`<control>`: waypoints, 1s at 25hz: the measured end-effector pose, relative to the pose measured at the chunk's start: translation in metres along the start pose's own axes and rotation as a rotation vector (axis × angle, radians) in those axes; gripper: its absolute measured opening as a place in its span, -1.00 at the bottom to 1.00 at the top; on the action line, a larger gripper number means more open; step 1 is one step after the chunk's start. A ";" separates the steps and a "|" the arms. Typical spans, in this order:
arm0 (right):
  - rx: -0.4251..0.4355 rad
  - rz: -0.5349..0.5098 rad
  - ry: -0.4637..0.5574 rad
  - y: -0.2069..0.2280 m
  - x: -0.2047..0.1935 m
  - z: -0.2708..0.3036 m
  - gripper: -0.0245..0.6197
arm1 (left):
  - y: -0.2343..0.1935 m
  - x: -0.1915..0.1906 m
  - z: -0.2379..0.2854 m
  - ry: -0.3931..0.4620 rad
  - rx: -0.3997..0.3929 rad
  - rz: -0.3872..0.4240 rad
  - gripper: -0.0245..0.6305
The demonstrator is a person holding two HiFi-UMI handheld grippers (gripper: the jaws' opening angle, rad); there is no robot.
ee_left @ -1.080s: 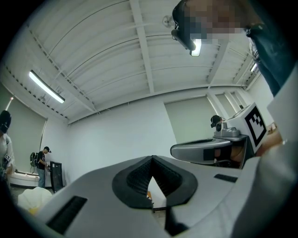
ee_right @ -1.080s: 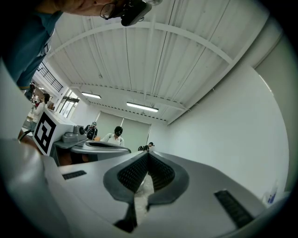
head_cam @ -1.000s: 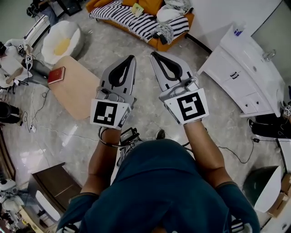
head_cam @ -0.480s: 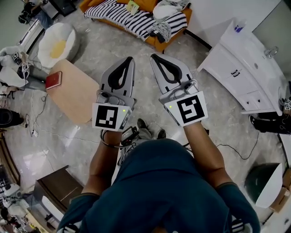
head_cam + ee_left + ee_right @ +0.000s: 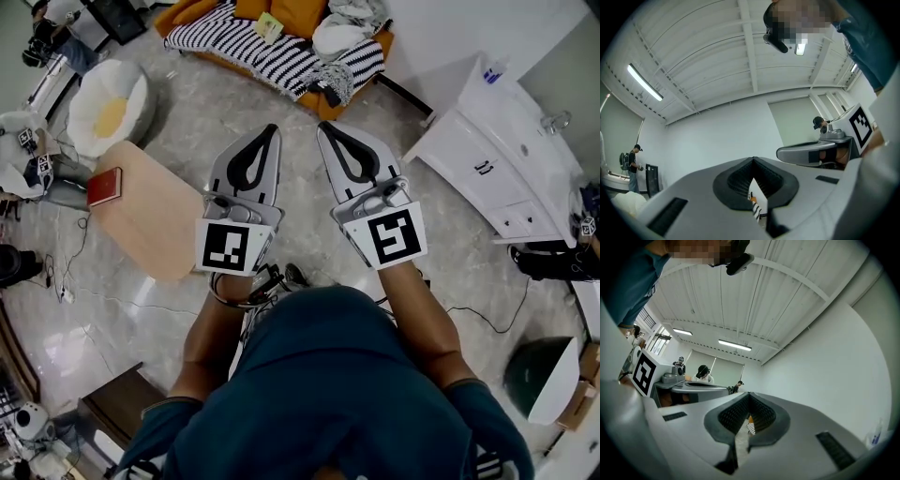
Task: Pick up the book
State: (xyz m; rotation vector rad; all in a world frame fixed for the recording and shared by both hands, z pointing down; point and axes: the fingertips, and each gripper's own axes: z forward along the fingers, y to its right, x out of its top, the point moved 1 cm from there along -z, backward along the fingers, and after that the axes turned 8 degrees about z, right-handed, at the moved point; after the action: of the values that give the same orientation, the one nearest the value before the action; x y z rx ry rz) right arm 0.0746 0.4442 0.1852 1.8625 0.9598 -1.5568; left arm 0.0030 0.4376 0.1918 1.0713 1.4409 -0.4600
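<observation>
Head view: book (image 5: 104, 186) on table (image 5: 150, 225); left gripper (image 5: 273, 128), right gripper (image 5: 322, 127) closed, empty.

Held forward side by side, the left tool (image 5: 271, 131) and right tool (image 5: 324, 128) (both empty) have their jaws together.

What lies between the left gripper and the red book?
In the head view, only bare top of the wooden table separates the left gripper from the book; nothing else lies there.

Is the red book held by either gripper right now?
No, the red book lies on the wooden table, apart from the left gripper and right gripper, both shut on nothing.
</observation>
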 end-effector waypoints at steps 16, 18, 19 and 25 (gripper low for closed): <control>0.017 0.017 -0.049 0.034 -0.039 0.075 -0.89 | -0.053 -0.056 0.054 -0.027 0.010 -0.026 -0.92; 0.031 0.026 -0.045 0.049 -0.044 0.086 -0.89 | -0.056 -0.062 0.069 -0.039 0.020 -0.019 -0.92; 0.038 0.033 -0.043 0.057 -0.045 0.091 -0.89 | -0.057 -0.064 0.077 -0.047 0.025 -0.016 -0.92; 0.076 0.052 -0.021 0.113 -0.050 0.117 -0.89 | -0.061 -0.076 0.133 -0.067 0.059 0.014 -0.92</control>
State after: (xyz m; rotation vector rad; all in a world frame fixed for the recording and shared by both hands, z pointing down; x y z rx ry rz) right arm 0.0886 0.2757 0.2056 1.9035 0.8467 -1.5989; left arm 0.0172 0.2756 0.2176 1.1025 1.3675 -0.5263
